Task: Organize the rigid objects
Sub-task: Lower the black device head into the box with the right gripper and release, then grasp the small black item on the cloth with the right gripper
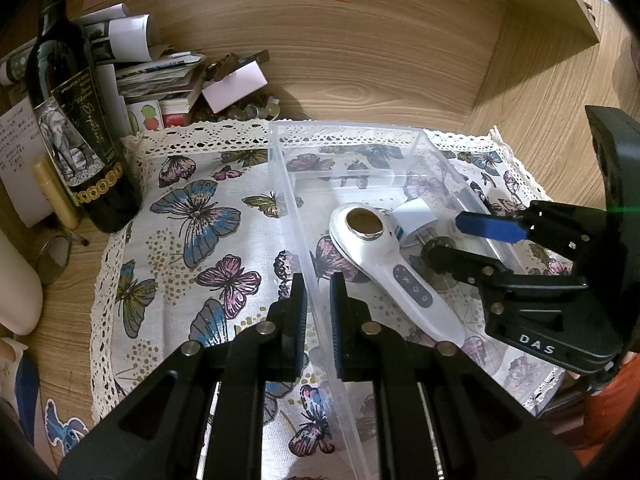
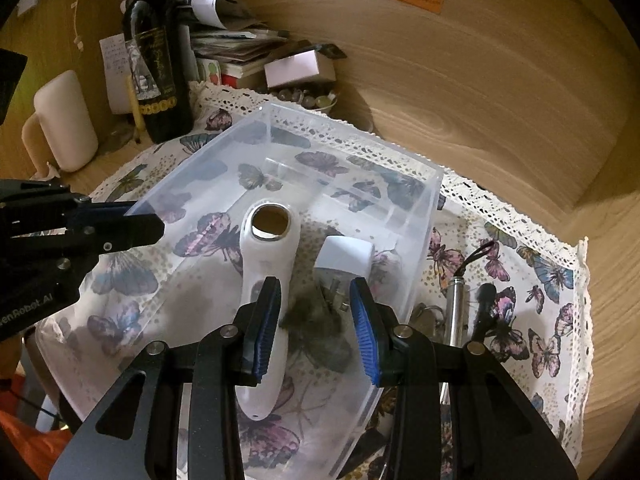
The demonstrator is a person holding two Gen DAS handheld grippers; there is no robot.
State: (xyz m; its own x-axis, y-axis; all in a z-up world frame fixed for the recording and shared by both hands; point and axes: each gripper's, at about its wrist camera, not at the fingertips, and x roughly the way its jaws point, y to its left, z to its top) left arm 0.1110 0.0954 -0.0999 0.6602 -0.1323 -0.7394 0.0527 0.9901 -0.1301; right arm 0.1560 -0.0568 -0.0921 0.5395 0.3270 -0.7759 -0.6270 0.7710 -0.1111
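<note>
Butterfly cloth [image 1: 192, 216] underlies clear bin [image 1: 280, 184]. Left gripper [image 1: 318, 300] pinches the bin's wall; right gripper [image 2: 316, 312] spread above white massager [image 2: 264, 280] inside. Only right view shows metal pen [image 2: 454, 312] outside the bin.

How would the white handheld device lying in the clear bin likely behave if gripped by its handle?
The white handheld device looks like rigid moulded plastic, so probably stiff. Its glossy, tapered handle may slip between pads. The broad head with a metal disc likely makes it top-heavy, apt to pivot.

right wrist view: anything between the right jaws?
Nothing held. The right gripper stands open inside the clear bin; only the bin floor shows between. The white handheld device lies beside its left pad.
</note>
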